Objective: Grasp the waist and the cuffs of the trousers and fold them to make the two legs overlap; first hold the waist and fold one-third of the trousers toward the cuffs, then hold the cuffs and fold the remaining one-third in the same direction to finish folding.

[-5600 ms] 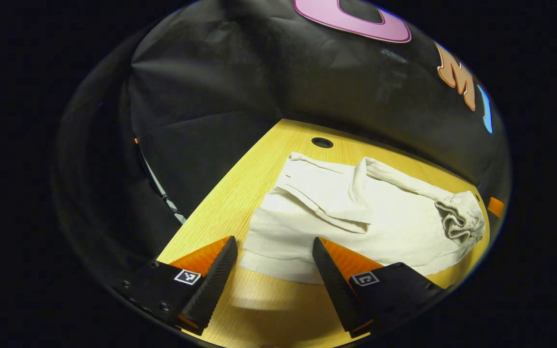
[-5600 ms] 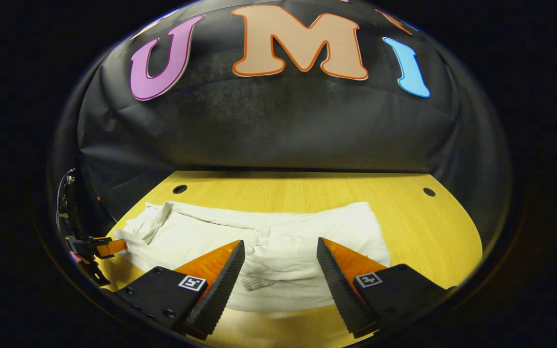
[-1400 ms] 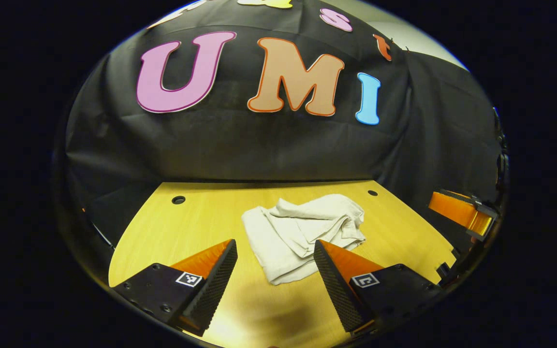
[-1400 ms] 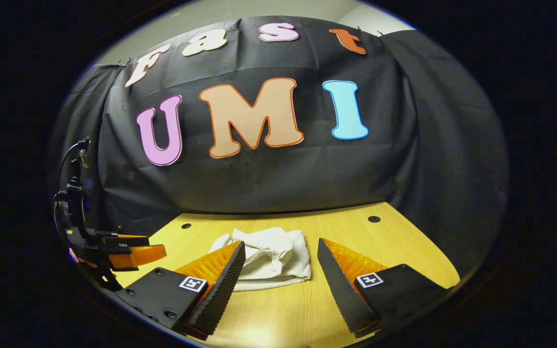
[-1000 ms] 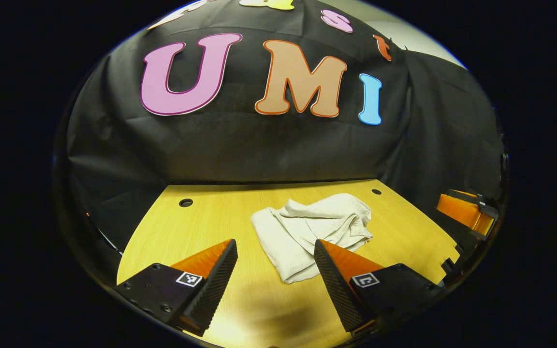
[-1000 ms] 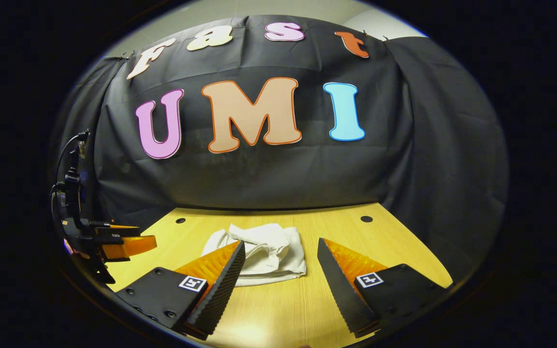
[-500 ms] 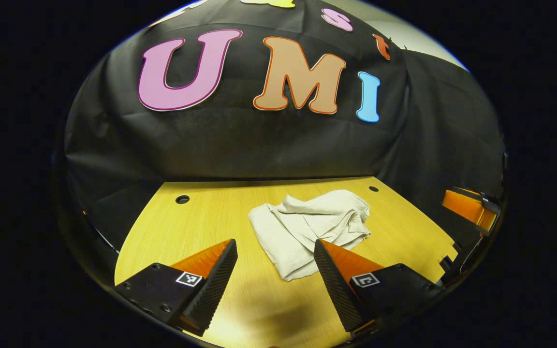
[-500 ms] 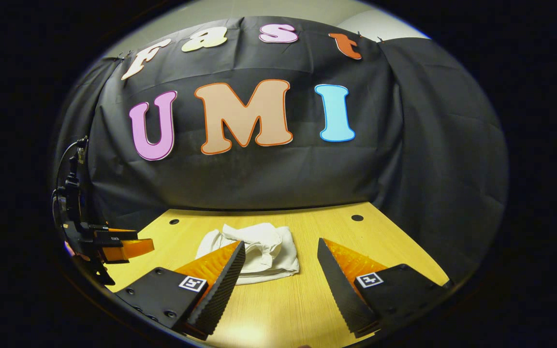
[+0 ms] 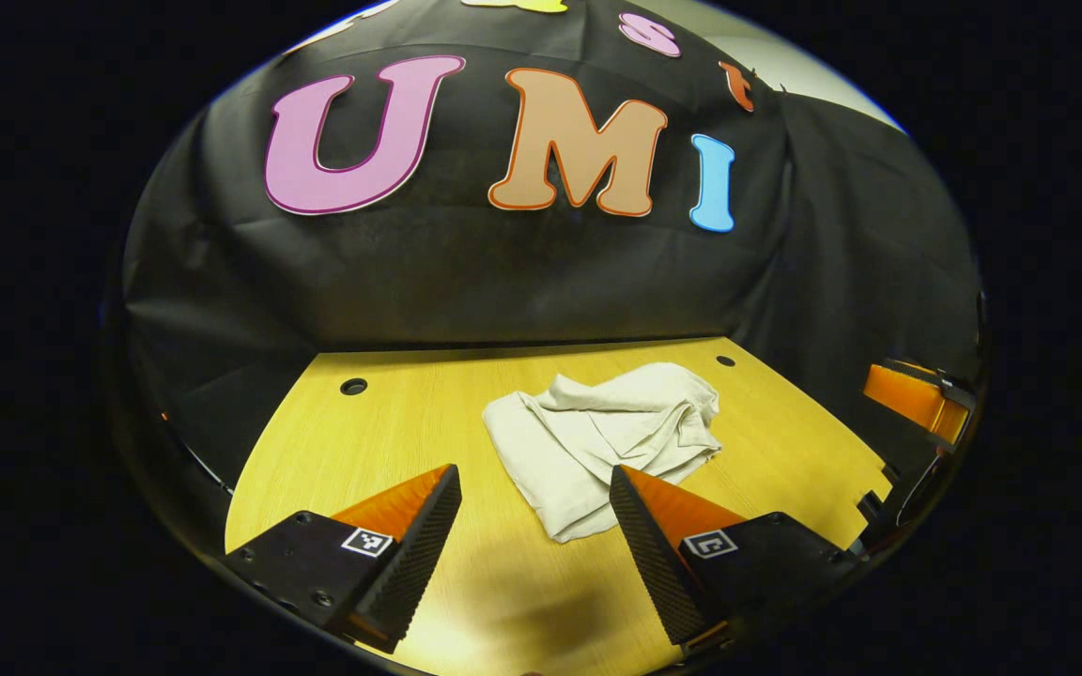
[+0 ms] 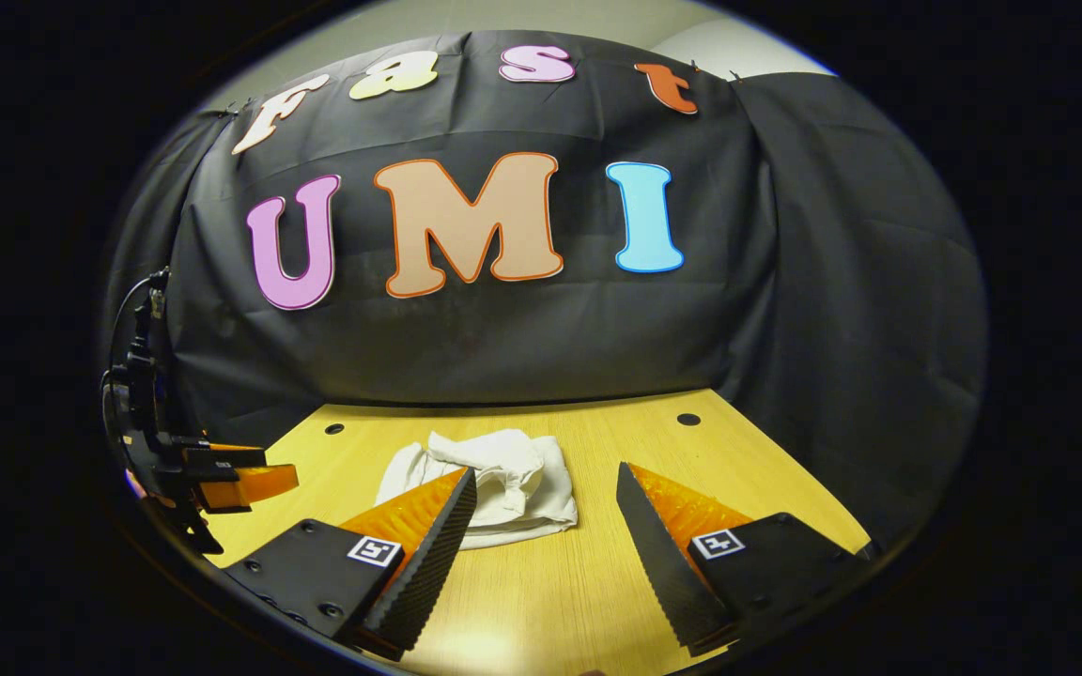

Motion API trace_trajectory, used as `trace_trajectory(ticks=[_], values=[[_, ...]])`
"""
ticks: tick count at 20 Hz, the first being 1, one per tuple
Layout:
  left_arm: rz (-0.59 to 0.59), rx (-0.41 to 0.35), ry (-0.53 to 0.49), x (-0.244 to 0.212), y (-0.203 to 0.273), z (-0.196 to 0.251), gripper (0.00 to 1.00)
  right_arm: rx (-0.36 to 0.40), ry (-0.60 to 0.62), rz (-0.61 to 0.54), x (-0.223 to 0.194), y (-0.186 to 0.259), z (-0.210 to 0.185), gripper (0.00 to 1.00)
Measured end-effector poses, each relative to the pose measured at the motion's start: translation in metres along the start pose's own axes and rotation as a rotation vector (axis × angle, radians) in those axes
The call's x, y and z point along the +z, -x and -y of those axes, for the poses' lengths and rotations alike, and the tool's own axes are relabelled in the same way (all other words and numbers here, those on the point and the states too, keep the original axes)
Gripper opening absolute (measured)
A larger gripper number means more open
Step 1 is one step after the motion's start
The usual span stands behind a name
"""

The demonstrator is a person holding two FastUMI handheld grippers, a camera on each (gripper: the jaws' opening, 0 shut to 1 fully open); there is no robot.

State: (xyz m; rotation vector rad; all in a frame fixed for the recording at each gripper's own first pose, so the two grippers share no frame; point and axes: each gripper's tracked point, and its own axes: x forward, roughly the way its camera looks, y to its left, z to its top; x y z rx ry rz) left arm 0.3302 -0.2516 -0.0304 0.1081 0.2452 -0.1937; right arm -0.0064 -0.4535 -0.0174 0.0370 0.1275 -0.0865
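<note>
The trousers (image 9: 597, 437) are seen in a small rumpled bundle at mid-table (image 9: 391, 432), both the left gripper (image 9: 534, 507) and right gripper (image 10: 546, 512) being held wide apart, empty and clear above, and the loose top layer, seemingly unpressed, may be sprung open if nudged

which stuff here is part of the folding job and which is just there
Part of the job:
trousers, folded in a bundle
left hand-held gripper, open, holding nothing
right hand-held gripper, open, holding nothing

Just there:
table
two holes in the table top
</note>
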Motion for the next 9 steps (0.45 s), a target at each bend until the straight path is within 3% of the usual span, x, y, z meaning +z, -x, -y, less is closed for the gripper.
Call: trace_trajectory(ticks=[9], values=[[-0.012,-0.011,-0.009,-0.0017,-0.0028,0.0058,0.96,0.003,0.01,-0.014,-0.0042,-0.0028,-0.003,0.96]])
